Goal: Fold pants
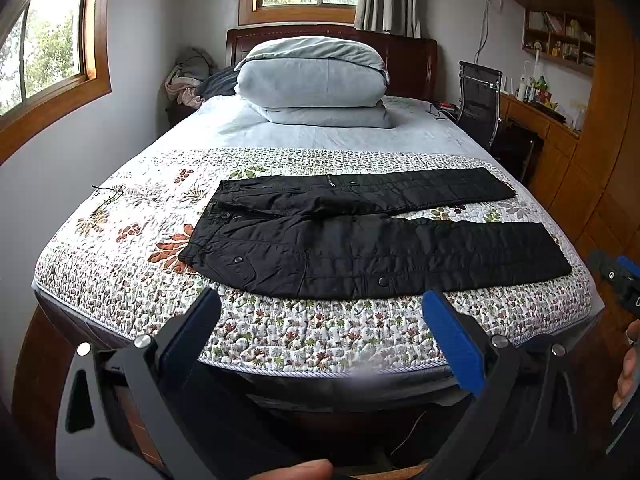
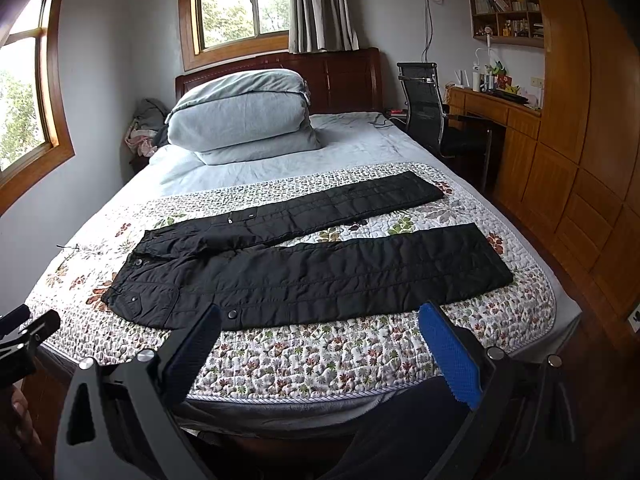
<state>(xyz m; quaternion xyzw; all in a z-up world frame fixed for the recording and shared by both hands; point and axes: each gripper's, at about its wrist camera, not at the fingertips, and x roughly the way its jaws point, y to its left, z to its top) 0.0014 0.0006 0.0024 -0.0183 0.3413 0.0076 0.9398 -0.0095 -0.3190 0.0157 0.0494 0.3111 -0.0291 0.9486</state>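
Black quilted pants [image 1: 360, 236] lie flat on the floral quilt [image 1: 280, 336], waistband to the left, both legs spread apart and pointing right. They also show in the right wrist view [image 2: 304, 272]. My left gripper [image 1: 320, 304] is open and empty, held above the bed's near edge just short of the near leg. My right gripper [image 2: 320, 316] is open and empty, also at the near edge in front of the near leg. The right gripper's tip shows at the right edge of the left wrist view [image 1: 618, 276].
A folded grey duvet [image 1: 316, 80] sits at the head of the bed by the wooden headboard [image 1: 408, 60]. A black office chair [image 2: 432, 116] and wooden desk [image 2: 500, 108] stand to the right. Wooden wardrobes [image 2: 592, 160] line the right wall. Clothes [image 1: 188, 76] pile at back left.
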